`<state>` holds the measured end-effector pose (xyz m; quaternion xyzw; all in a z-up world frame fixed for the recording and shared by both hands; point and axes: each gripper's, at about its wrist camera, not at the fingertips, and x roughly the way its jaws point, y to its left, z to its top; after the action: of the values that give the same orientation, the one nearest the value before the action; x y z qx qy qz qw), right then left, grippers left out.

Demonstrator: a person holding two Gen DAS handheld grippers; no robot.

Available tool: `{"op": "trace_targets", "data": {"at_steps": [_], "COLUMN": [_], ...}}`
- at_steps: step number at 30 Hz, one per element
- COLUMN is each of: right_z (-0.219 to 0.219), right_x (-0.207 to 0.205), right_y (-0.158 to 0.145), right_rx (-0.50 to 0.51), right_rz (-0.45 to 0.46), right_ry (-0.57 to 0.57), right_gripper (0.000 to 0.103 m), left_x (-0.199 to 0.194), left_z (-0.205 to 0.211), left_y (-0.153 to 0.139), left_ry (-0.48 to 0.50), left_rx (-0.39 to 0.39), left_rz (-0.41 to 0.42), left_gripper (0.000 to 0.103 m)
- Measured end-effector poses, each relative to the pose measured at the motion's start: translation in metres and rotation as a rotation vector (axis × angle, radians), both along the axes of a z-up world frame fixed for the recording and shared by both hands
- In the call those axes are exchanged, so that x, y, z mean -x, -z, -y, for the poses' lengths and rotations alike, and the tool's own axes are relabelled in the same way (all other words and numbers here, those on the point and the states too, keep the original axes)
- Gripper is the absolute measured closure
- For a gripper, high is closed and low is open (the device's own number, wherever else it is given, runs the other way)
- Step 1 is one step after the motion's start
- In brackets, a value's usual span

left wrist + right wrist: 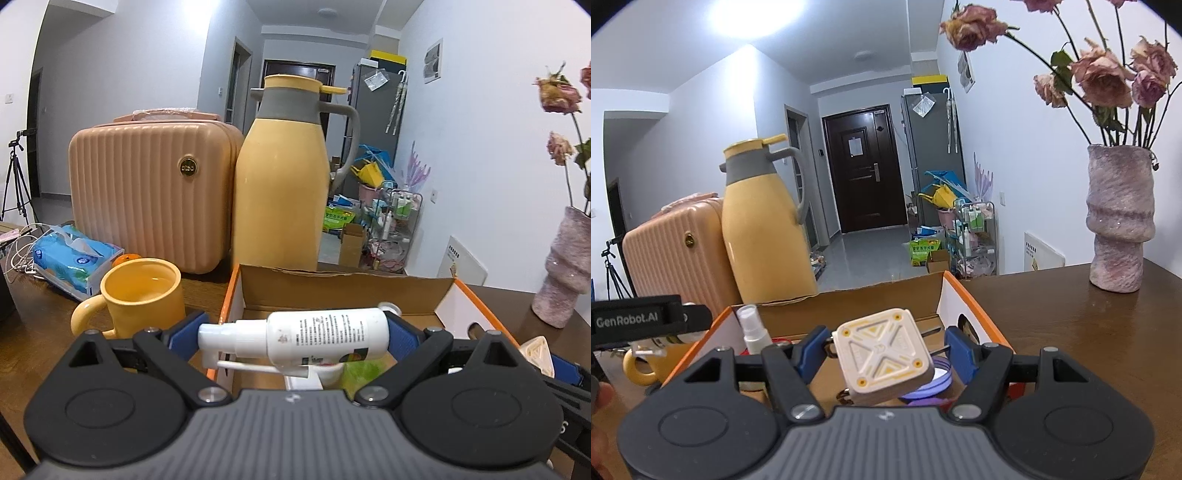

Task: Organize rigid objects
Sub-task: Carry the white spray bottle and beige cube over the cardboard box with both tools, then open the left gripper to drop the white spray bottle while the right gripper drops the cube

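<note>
The left tool [295, 334] is clamped end to end on a white spray bottle [325, 338], held crosswise above the open cardboard box [343, 291] on the worktop [1071, 317]. The right tool [886, 356] grips a square cream-and-yellow device [882, 356] over the same box.

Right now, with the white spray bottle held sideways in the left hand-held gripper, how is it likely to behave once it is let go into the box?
The white spray bottle looks like rigid plastic, so it should keep its shape. Its round body, lying sideways between the left hand-held gripper pads, would probably roll inside the cardboard box. The thin nozzle tube might snag.
</note>
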<state>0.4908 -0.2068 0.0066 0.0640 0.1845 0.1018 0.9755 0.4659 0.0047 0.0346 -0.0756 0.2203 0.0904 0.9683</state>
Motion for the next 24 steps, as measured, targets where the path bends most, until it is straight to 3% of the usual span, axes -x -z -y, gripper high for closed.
{"op": "trace_targets", "data": {"at_steps": [11, 24], "right_z": [-0.006, -0.011], "right_x": [-0.034, -0.058], "right_y": [0.008, 0.017], "right_rx": [0.030, 0.069], "right_rz": [-0.017, -0.052], "right_ry": [0.014, 0.013], "right_gripper": [0.035, 0.035], "left_x": [-0.038, -0.067], "left_z": [-0.008, -0.020], "left_y": [0.006, 0.012], "left_ry": [-0.011, 0.054], "left_rx": [0.002, 0.044], "left_rz": [-0.016, -0.034], "left_gripper": [0.004, 0.004]}}
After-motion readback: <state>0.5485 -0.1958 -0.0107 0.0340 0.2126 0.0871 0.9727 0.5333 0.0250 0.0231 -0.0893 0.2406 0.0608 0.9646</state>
